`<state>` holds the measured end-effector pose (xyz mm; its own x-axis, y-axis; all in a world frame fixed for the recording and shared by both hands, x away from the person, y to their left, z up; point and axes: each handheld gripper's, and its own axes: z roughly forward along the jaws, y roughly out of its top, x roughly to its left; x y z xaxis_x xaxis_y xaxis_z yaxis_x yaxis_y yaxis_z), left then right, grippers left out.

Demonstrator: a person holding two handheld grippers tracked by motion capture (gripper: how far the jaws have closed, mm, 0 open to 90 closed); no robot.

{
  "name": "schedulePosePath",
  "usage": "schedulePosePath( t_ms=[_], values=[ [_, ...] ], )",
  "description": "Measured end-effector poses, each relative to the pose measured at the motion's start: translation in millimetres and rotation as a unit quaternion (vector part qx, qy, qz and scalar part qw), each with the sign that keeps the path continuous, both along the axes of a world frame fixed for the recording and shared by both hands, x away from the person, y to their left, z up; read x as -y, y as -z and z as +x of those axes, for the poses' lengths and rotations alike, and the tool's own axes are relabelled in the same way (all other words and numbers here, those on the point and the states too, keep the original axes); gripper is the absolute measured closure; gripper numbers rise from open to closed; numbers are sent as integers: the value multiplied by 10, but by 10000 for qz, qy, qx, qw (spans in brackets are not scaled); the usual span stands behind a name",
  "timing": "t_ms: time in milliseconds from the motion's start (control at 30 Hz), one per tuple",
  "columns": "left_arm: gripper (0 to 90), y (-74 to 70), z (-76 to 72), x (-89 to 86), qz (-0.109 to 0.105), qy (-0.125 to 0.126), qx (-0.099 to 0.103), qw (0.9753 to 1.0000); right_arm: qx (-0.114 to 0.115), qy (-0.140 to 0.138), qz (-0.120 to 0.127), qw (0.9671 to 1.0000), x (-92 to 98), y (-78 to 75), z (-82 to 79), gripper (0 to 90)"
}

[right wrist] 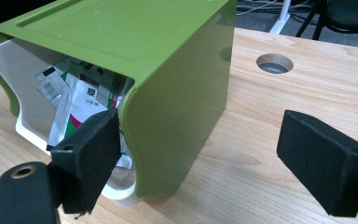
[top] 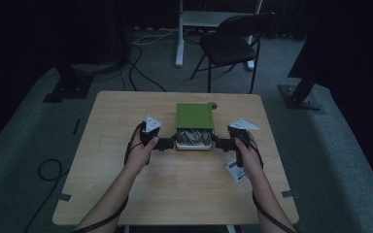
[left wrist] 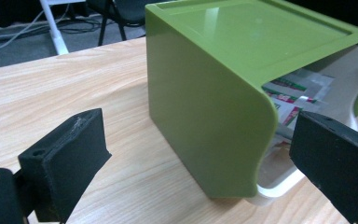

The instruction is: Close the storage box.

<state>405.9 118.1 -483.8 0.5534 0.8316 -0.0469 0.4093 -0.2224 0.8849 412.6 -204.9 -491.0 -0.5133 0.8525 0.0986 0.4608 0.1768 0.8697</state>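
Tabletop (top: 126, 194): green drawer box (top: 194, 116) opens toward person, flanked by each unclenched hand-held gripper (top: 167, 143) (top: 219, 142).

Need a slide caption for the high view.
Left gripper and right gripper, both open, flank a green drawer box on a wooden table.

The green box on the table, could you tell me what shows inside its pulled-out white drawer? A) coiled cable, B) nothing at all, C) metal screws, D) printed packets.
D: in the right gripper view the white drawer of the green box holds printed packets with red and green markings.
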Motion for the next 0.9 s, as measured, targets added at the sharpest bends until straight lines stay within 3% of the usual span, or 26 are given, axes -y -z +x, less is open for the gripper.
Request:
schedulePosePath(
  t_ms=[367,467,900],
  values=[
    [46,37,-87,-144,10,-124,-51,9999,41,9,-4,10000,83,-7,-66,131],
    [45,57,-117,-184,129,-158,-71,9998,66,2,-75,10000,117,-1,-98,131],
    [46,107,-233,-396,144,-342,-124,9992,10,245,-29,9997,417,86,-245,131]
  ],
)
